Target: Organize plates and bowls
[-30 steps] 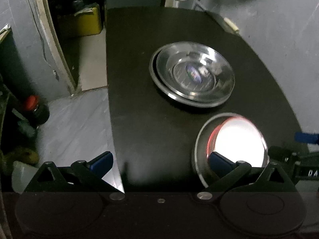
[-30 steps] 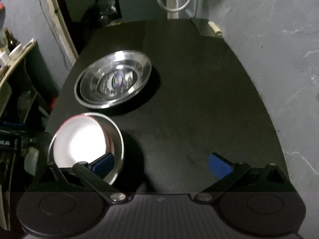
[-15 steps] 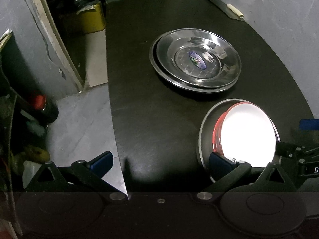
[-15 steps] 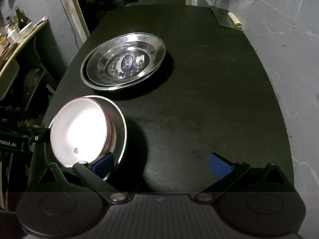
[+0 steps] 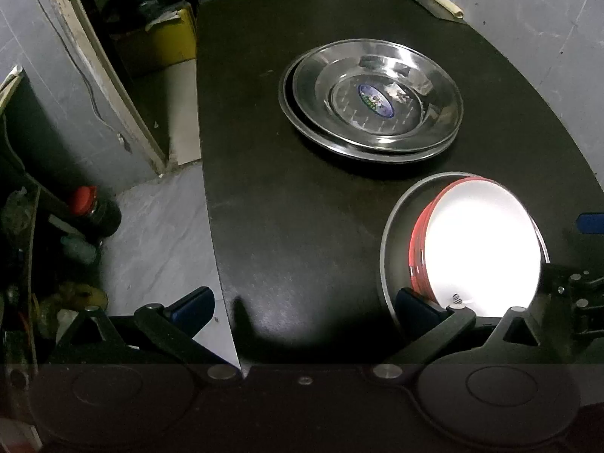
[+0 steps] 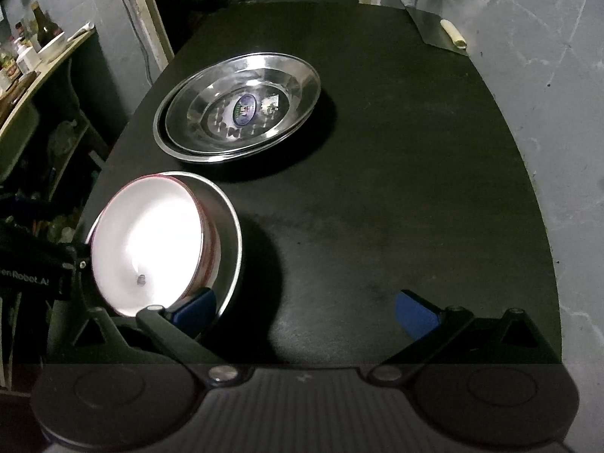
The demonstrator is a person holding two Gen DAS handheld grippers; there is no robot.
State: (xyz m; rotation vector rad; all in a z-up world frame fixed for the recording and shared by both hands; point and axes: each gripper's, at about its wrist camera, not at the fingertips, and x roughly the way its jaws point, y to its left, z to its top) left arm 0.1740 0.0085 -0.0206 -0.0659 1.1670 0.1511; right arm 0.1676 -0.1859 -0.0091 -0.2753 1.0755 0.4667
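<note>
Two stacked steel plates (image 5: 372, 104) lie in the middle of the black table (image 5: 294, 204); they also show in the right wrist view (image 6: 241, 107). Nearer me a red bowl with a white inside (image 5: 477, 243) sits nested in a steel bowl (image 5: 392, 234), also in the right wrist view (image 6: 151, 241). My left gripper (image 5: 302, 307) is open, its right finger just in front of the steel bowl's near rim. My right gripper (image 6: 305, 311) is open, its left finger at the bowl's near rim (image 6: 230, 249). Neither holds anything.
The table's left edge drops to a grey floor (image 5: 158, 234) with a red-capped jar (image 5: 94, 207) and clutter. A grey wall (image 6: 558, 113) runs along the right. A metal scraper (image 6: 438, 24) lies at the far right corner. A shelf with bottles (image 6: 34, 49) stands left.
Both grippers have pulled back and risen a little; the plates and the nested bowls sit farther from the fingers. Both grippers stay open. The dishes have not moved.
</note>
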